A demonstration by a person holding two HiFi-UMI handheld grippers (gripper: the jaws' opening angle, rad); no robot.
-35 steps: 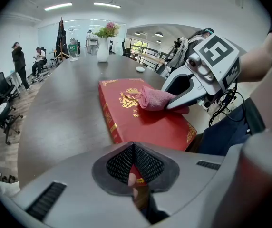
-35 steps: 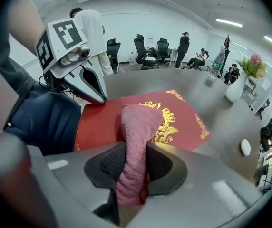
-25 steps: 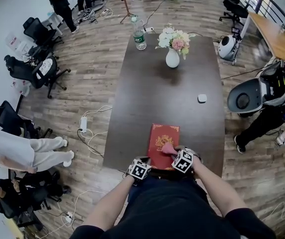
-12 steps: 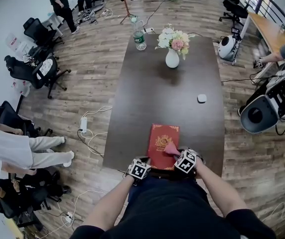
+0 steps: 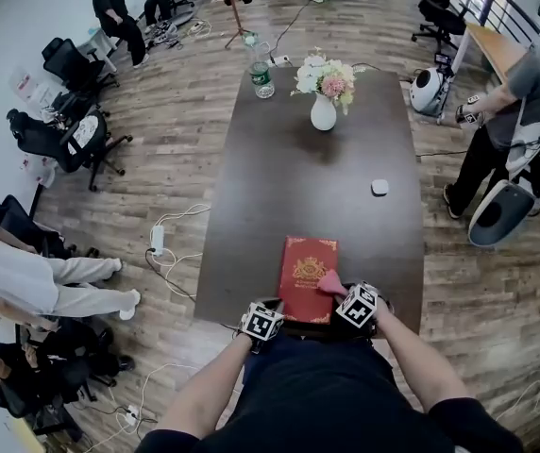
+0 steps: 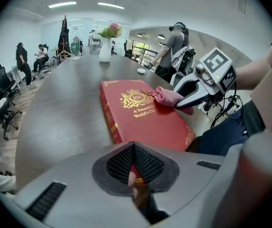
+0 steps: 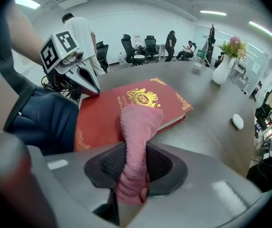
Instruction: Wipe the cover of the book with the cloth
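**Operator:** Where is the book sitting?

**Spotter:** Lower middle of the head view, at the near edge of the dark table [image 5: 251,206]. Your left gripper [image 6: 133,167] is pinching the near left corner of the book [image 5: 308,262]. Its long axis is running straight up the frame, spine left.

**Operator:** And the cloth?

**Spotter:** Your right gripper [image 7: 135,167] is clamping the pink cloth [image 7: 138,122], with its free end lying on the cover. Bare tabletop is stretching above, up to the vase [image 5: 324,113].

Both forearms extended forward, left tongs [image 6: 133,161] pinched on book [image 5: 308,253] edge, right tongs [image 7: 135,167] clamping cloth [image 7: 139,121]
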